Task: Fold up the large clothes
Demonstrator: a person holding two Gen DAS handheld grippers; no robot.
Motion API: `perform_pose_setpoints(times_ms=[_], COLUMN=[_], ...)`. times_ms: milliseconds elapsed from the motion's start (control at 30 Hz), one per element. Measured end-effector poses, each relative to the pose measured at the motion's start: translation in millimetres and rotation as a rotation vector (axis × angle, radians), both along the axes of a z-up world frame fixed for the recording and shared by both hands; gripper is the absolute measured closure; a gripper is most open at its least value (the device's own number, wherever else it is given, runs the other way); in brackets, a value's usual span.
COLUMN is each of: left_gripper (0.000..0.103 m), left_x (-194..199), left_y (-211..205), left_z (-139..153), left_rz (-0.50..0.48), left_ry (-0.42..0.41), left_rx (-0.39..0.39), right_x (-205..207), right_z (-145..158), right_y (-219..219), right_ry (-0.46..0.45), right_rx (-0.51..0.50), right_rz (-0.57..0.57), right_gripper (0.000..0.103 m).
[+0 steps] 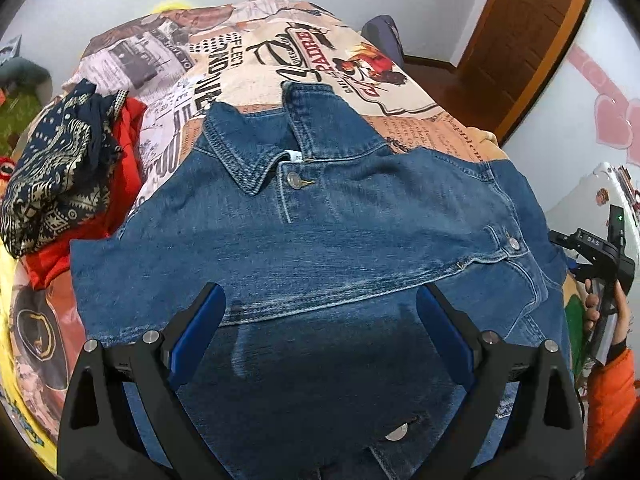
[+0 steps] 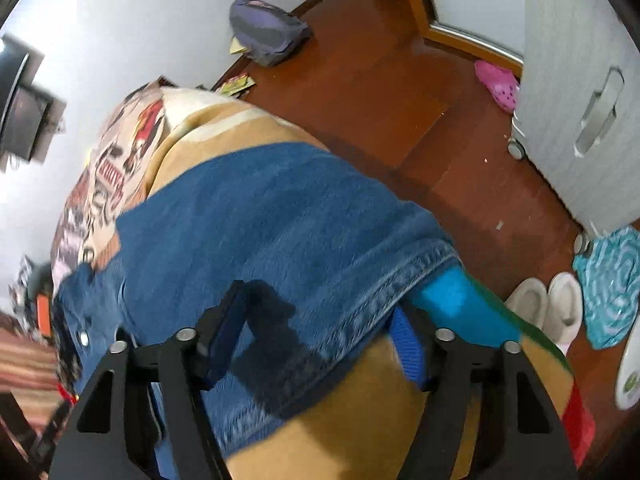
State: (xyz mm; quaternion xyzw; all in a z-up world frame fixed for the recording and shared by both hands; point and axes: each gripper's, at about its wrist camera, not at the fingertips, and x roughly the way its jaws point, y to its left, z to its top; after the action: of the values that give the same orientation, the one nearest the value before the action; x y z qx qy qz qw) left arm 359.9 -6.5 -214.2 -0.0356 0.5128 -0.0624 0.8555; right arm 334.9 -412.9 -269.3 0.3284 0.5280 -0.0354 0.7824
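The denim jacket (image 1: 320,208) lies spread on the bed (image 1: 248,56), directly under both tools. The left tool (image 1: 320,300) hovers released above it. The right tool (image 2: 320,304) stands unclenched over the jacket's hem, gripping nothing.

The right gripper (image 2: 320,312) hung over the denim jacket's (image 2: 272,220) hem, jaws apart, nothing pinched. At 3 o'clock, 2 white slippers (image 2: 548,308) lay on the wooden floor (image 2: 380,92).

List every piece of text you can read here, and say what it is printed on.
"PADRE": red banner on the printed bedspread.
"DAS": black body of the right gripper, small.
Newspaper-style print on the bedspread: too distorted to read.
White label inside the denim jacket collar: too small.
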Motion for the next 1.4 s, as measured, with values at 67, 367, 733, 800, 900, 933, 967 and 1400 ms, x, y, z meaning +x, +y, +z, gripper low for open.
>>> perform_pose_setpoints(times_ms=[67, 367, 733, 800, 900, 933, 967, 1400], left_gripper=[0.006, 0.006, 0.006, 0.006, 0.006, 0.006, 0.006, 0.006], left_x=[0, -11, -27, -30, -33, -34, -35, -42], left_y=[2, 12, 23, 27, 33, 36, 38, 52], left_z=[1, 10, 22, 22, 21, 20, 19, 9], left_rz=[0.007, 0.027, 0.042, 0.048, 0.060, 0.064, 0.068, 0.088], left_ry=[-0.002, -0.032, -0.074, -0.078, -0.072, -0.071, -0.068, -0.050], left_rx=[-0.002, 0.000, 0.005, 0.002, -0.007, -0.008, -0.008, -0.001], right_x=[1, -11, -30, -34, -37, -36, -36, -60], right_z=[1, 55, 167, 162, 138, 126, 115, 102], right_y=[-4, 13, 127, 154, 186, 195, 201, 205], right_ry=[0.002, -0.106, -0.449, -0.439, -0.374, -0.345, -0.315, -0.141], right_rx=[0.011, -0.127, -0.197, -0.197, -0.211, -0.221, -0.223, -0.249], right_rz=[-0.036, -0.002, 0.346, 0.424, 0.521, 0.550, 0.572, 0.650], right_gripper=[0.059, 0.092, 0.094, 0.094, 0.094, 0.094, 0.094, 0.059])
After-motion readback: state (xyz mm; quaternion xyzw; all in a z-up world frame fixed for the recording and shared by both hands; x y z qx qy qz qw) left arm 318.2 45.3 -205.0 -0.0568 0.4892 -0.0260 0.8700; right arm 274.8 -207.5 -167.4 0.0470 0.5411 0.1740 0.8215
